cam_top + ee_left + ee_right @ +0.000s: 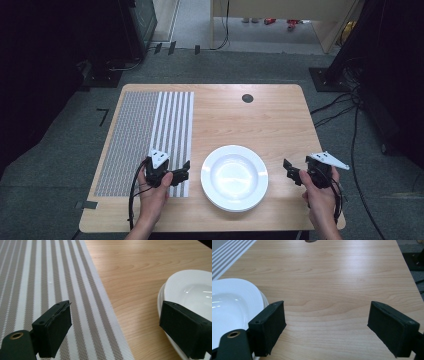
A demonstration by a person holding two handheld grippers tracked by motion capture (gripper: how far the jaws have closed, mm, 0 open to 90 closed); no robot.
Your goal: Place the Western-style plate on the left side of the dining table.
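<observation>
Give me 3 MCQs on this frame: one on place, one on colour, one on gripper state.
1. Where does the plate sit on the table?
A. on the striped mat
B. on bare wood, between the two grippers
C. at the far edge by the round hole

2. What colour is the plate?
A. white
B. blue
C. black

3. How do the jaws of the left gripper and the right gripper stand?
A. both shut on the plate
B. left shut, right open
C. both open, holding nothing

Answers:
1. B: the high view shows it on wood, right of the striped mat, with a gripper on each side.
2. A: it reads white in every view.
3. C: each gripper view shows its two black jaws wide apart with only table and mat between them.
</observation>
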